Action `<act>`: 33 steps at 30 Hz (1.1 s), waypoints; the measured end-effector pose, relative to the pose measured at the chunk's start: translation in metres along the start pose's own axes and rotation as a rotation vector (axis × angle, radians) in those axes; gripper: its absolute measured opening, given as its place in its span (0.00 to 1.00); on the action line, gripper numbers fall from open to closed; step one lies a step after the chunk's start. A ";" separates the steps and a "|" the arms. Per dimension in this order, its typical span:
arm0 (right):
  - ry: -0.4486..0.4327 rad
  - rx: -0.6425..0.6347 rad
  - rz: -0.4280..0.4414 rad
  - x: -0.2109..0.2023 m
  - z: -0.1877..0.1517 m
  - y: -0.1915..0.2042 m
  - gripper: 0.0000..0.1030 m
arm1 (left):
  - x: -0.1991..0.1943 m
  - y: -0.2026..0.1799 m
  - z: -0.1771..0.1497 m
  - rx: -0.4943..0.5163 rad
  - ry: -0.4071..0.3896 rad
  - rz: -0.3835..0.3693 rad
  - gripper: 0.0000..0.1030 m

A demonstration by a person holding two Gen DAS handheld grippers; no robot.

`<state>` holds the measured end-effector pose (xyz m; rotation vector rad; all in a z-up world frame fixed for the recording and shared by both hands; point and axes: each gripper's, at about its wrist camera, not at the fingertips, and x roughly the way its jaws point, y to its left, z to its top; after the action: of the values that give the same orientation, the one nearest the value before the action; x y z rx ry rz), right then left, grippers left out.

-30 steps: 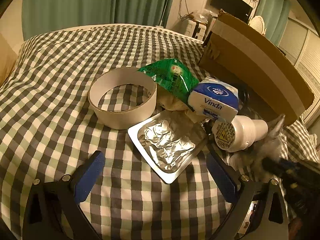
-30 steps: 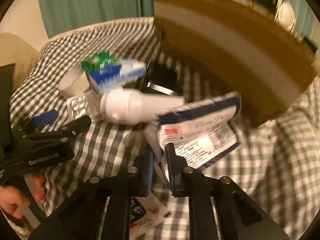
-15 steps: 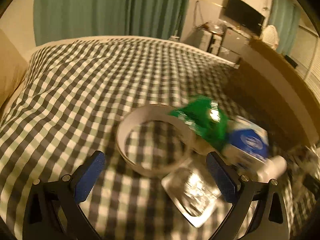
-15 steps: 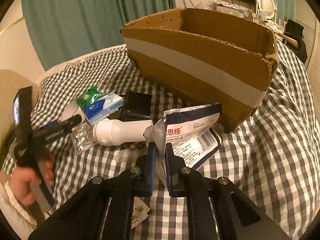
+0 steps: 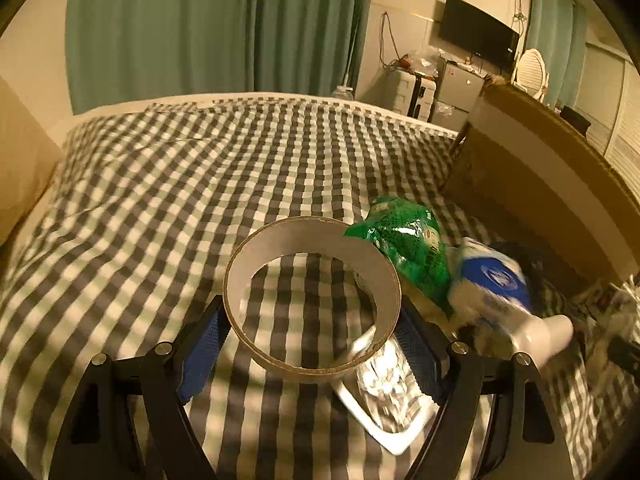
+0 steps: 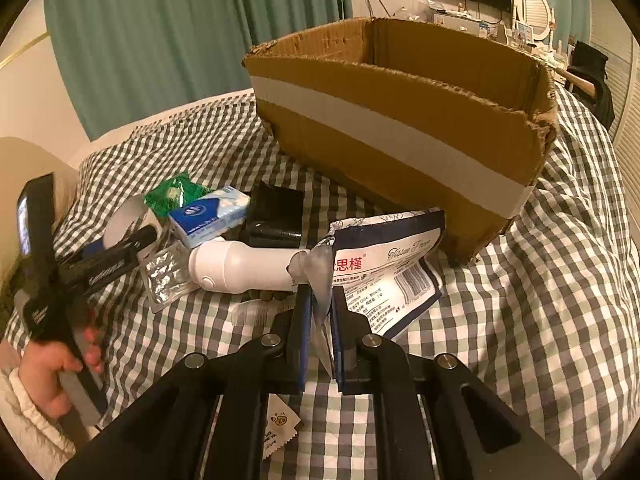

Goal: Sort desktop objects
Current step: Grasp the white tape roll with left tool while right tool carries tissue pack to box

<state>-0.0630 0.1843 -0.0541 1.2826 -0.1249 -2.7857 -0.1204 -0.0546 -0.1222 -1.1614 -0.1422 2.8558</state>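
Note:
A cardboard tape ring [image 5: 312,240] sits between the blue pads of my left gripper [image 5: 310,316]. The jaws are closing on it, the pads touch its two sides, and it looks tilted up off the checked bedspread. In the right wrist view the same ring [image 6: 124,220] stands on edge behind the left gripper's black fingers. My right gripper [image 6: 320,300] is shut on the clear plastic edge of a white and navy tissue pack [image 6: 384,264], which hangs in front of the open cardboard box [image 6: 400,120].
On the bedspread lie a green packet [image 5: 404,248], a blue tissue packet [image 5: 492,284], a white bottle [image 6: 244,264], a foil blister pack [image 5: 384,384] and a black object [image 6: 276,212]. A small sachet [image 6: 280,424] lies under the right gripper. A person's hand [image 6: 52,372] holds the left gripper.
My left gripper has moved in around the ring and its jaws have narrowed onto it. The right gripper rose with the tissue pack and turned toward the box, then held still.

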 end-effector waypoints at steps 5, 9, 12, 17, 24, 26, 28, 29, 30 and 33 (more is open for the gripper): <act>-0.050 0.019 0.020 -0.024 -0.001 -0.002 0.09 | -0.043 0.001 -0.010 -0.016 -0.022 -0.028 0.80; -0.082 0.025 0.040 -0.042 -0.004 0.000 0.09 | -0.076 -0.005 -0.017 -0.001 -0.034 -0.067 0.80; -0.087 0.044 0.076 -0.053 -0.008 0.000 0.09 | -0.094 -0.013 -0.020 0.012 -0.046 -0.092 0.80; -0.115 0.053 0.123 -0.075 -0.006 0.000 0.09 | -0.125 -0.022 -0.019 0.021 -0.078 -0.153 0.80; -0.196 0.069 0.179 -0.106 0.026 -0.012 0.09 | -0.147 -0.065 0.018 0.077 -0.115 -0.245 0.80; -0.236 0.064 0.186 -0.114 0.042 -0.018 0.09 | -0.150 -0.078 0.033 0.107 -0.132 -0.255 0.80; -0.279 0.071 0.192 -0.120 0.061 -0.027 0.09 | -0.151 -0.093 0.051 0.131 -0.146 -0.280 0.80; -0.292 0.077 0.200 -0.122 0.069 -0.031 0.09 | -0.150 -0.100 0.061 0.140 -0.157 -0.291 0.80; -0.309 0.085 0.203 -0.124 0.078 -0.035 0.09 | -0.149 -0.109 0.073 0.150 -0.172 -0.302 0.80; -0.340 0.082 0.187 -0.124 0.105 -0.046 0.09 | -0.141 -0.133 0.101 0.186 -0.204 -0.311 0.80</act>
<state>-0.0638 0.2474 0.1030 0.7519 -0.3610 -2.8290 -0.0873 0.0590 0.0615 -0.7402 -0.0575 2.6364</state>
